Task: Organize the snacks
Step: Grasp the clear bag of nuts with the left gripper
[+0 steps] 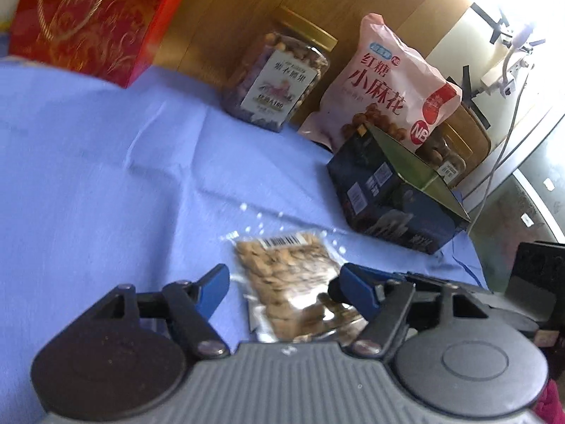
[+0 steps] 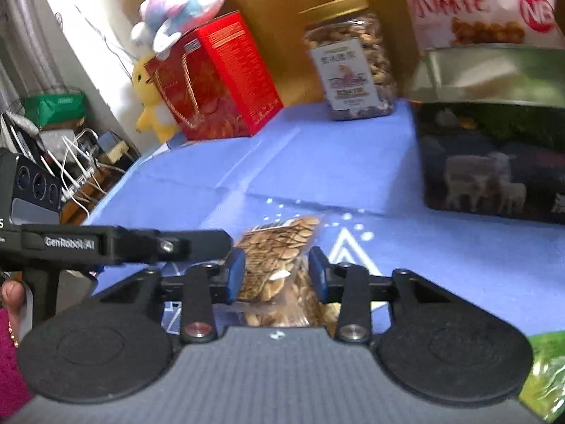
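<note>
A clear packet of seeds (image 1: 287, 275) lies on the blue cloth (image 1: 106, 162). In the left wrist view my left gripper (image 1: 282, 281) is open, its blue fingers on either side of the packet's near half, and the right finger touches its edge. In the right wrist view my right gripper (image 2: 277, 274) is shut on the same seed packet (image 2: 279, 261), which is pinched between the blue pads. The left gripper's black body (image 2: 116, 243) reaches in from the left, beside the packet.
At the back stand a red gift box (image 1: 95, 21), a jar of nuts (image 1: 279, 74), a pink snack bag (image 1: 385, 84) and a dark open carton (image 1: 395, 190). A green packet (image 2: 543, 378) lies at the right. Cables and chargers (image 2: 81, 169) sit beyond the table's left edge.
</note>
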